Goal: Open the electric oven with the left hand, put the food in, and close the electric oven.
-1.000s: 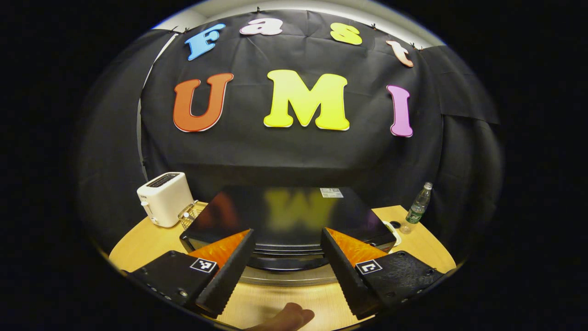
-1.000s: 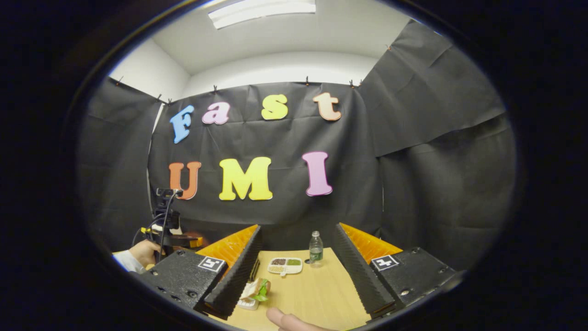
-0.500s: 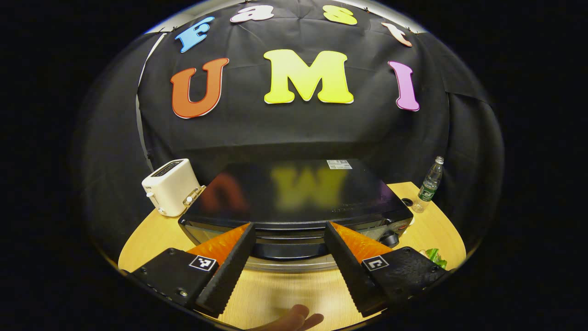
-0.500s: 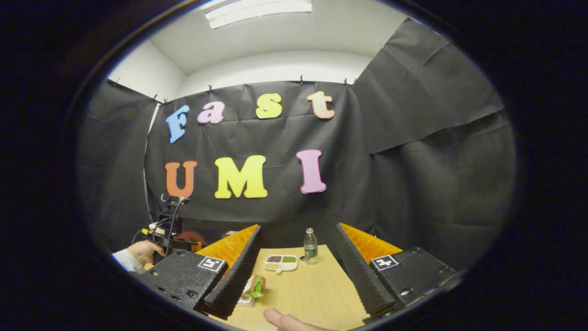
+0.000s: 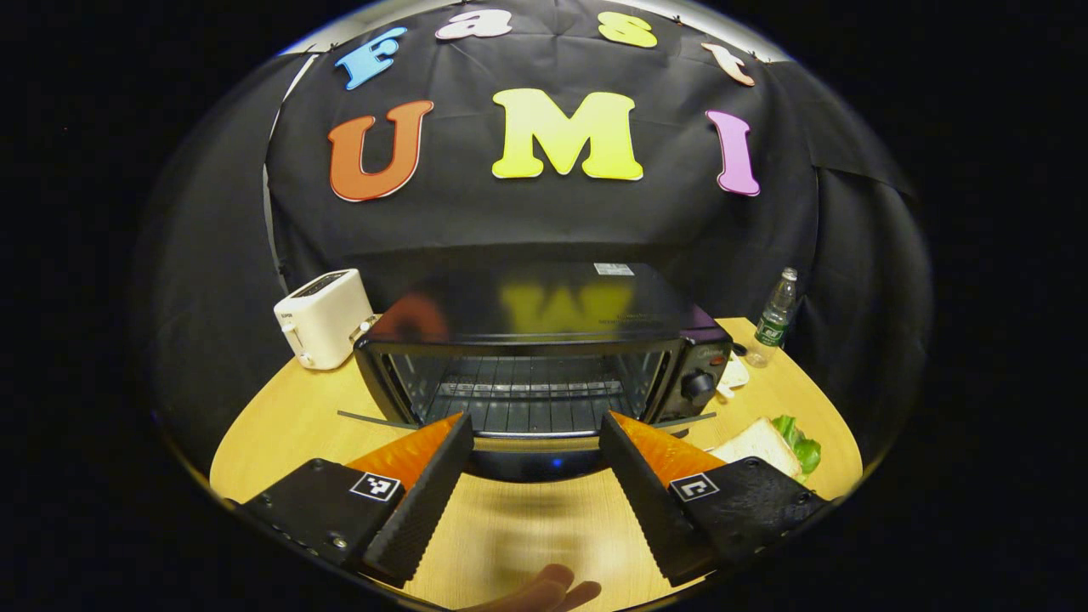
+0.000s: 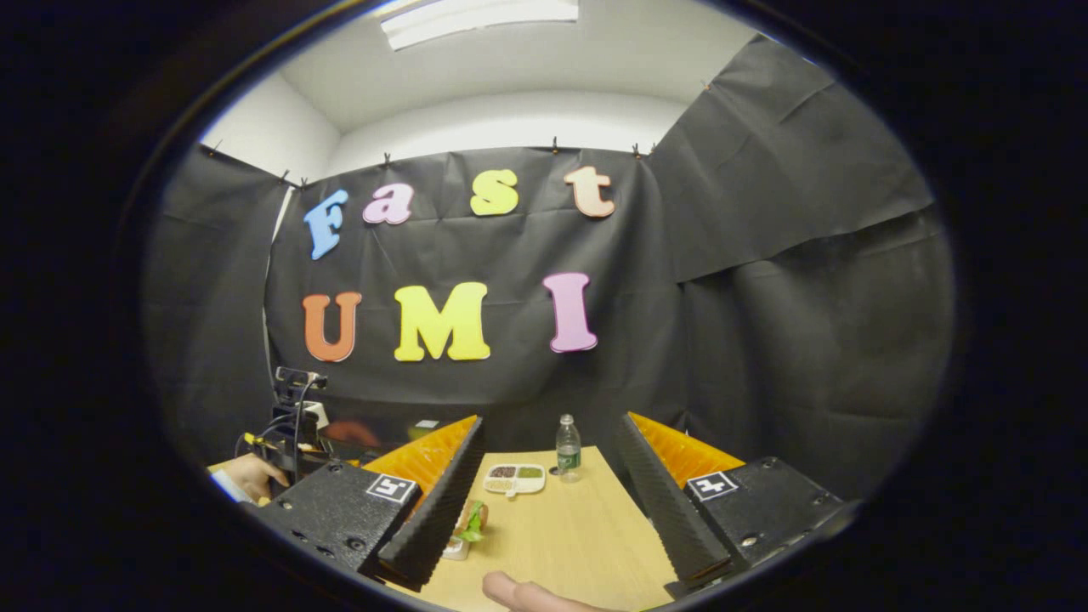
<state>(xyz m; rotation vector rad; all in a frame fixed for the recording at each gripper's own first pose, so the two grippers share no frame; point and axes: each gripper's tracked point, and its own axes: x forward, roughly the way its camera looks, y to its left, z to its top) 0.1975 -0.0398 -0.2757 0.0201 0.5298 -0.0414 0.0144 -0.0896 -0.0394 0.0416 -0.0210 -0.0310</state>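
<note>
The black electric oven (image 5: pixel 544 297) stands on the wooden table (image 5: pixel 280 425) with its door (image 5: pixel 527 461) swung down, and the wire rack (image 5: pixel 527 399) inside is in sight. My left gripper (image 5: pixel 534 422) is open. Its fingers stand on either side of the lowered door's front edge; whether they touch it I cannot tell. A sandwich (image 5: pixel 761 446) with lettuce lies to the right of the oven. In the right gripper view, the sandwich (image 6: pixel 467 523) sits just beside the left finger of my right gripper (image 6: pixel 551 422), which is open and holds nothing above the table.
A white toaster (image 5: pixel 323 316) stands left of the oven and a water bottle (image 5: pixel 773 316) at the back right. In the right gripper view, a divided snack dish (image 6: pixel 512 478) and the bottle (image 6: pixel 567 446) sit at the table's far end. A hand (image 6: pixel 246 476) holds the other gripper at the left.
The oven door has gone from shut to swung down, baring the rack, as my left gripper sank and drew back. My right gripper has barely shifted.
</note>
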